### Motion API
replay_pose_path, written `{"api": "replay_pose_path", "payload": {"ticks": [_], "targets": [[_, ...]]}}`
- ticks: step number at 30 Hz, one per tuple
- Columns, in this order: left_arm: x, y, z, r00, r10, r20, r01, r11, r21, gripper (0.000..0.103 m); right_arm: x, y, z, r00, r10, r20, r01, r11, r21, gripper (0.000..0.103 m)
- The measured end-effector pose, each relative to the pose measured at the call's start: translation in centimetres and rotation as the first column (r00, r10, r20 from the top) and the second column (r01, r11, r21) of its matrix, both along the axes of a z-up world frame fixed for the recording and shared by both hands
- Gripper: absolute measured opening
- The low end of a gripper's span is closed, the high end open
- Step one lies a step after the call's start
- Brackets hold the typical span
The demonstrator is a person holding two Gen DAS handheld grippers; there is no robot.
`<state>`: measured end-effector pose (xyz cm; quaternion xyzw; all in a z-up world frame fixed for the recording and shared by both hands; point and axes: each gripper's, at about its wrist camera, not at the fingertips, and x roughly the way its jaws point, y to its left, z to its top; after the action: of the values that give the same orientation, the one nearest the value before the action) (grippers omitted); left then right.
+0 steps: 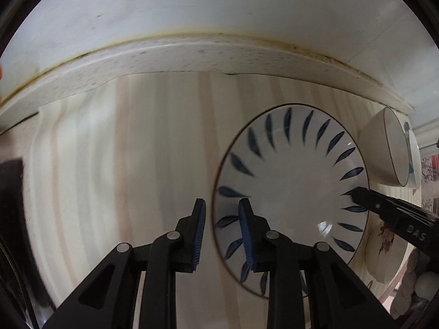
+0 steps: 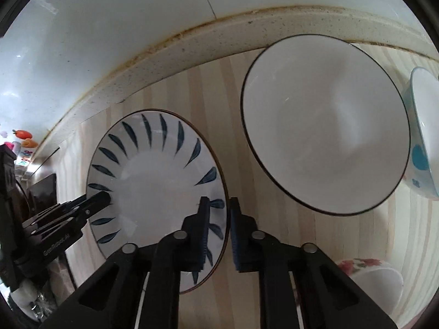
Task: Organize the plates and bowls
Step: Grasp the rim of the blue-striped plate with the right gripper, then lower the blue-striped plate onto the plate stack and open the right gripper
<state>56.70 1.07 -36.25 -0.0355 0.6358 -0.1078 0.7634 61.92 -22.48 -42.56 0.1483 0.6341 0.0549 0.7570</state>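
Note:
A white plate with dark blue leaf strokes around its rim (image 1: 290, 186) (image 2: 156, 192) is over the pale striped wooden table (image 1: 137, 164). My left gripper (image 1: 222, 233) is closed on the plate's left rim, one blue pad on each side. My right gripper (image 2: 219, 233) clamps the opposite rim in the same way; it shows in the left wrist view as a black finger (image 1: 367, 200) on the plate's far edge. A large white bowl with a thin dark rim (image 2: 323, 126) (image 1: 384, 148) stands just right of the plate.
A white bowl with blue dots (image 2: 422, 137) is beside the large bowl. A flowered white dish (image 2: 367, 279) (image 1: 384, 249) lies near the right. A speckled stone ledge (image 1: 192, 57) and white wall close the back. Dark objects and clutter (image 2: 27, 192) sit at the left.

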Motion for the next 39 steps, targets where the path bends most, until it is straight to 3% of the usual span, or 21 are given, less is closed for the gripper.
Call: {"api": "replay_pose_path", "payload": {"ticks": [7, 14, 22, 26, 30, 39], "targets": [[-1.4, -0.5, 0.6, 1.0, 0.004, 0.02, -0.004, 1.0, 0.026, 0.019, -1.0, -0.6, 0.3, 1.0, 0.0, 0.015, 0.0, 0.999, 0.036, 0.012], [-5.2, 0.1, 4.2, 0.998, 0.024, 0.056, -0.025, 1.0, 0.018, 0.019, -4.0, -0.9, 3.8, 0.999, 0.034, 0.036, -0.037, 0.996, 0.078, 0.011], [-12.8, -0.3, 9.8, 0.988, 0.038, 0.148, -0.044, 0.998, 0.037, 0.019, -11.0, -2.1, 9.1, 0.992, 0.097, 0.086, -0.106, 0.989, 0.107, 0.011], [-15.8, -0.9, 11.3, 0.986, 0.043, 0.162, -0.049, 0.998, 0.035, 0.019, -15.7, -3.3, 10.5, 0.988, 0.128, 0.09, -0.138, 0.983, 0.12, 0.011], [-19.7, -1.2, 12.2, 0.985, 0.048, 0.164, -0.054, 0.998, 0.03, 0.019, -20.1, -4.0, 10.8, 0.985, 0.156, 0.074, -0.164, 0.978, 0.129, 0.011], [-24.2, -3.0, 11.2, 0.99, 0.045, 0.133, -0.052, 0.998, 0.048, 0.019, -25.8, -5.0, 7.6, 0.985, 0.169, 0.021, -0.17, 0.97, 0.172, 0.011]]}}
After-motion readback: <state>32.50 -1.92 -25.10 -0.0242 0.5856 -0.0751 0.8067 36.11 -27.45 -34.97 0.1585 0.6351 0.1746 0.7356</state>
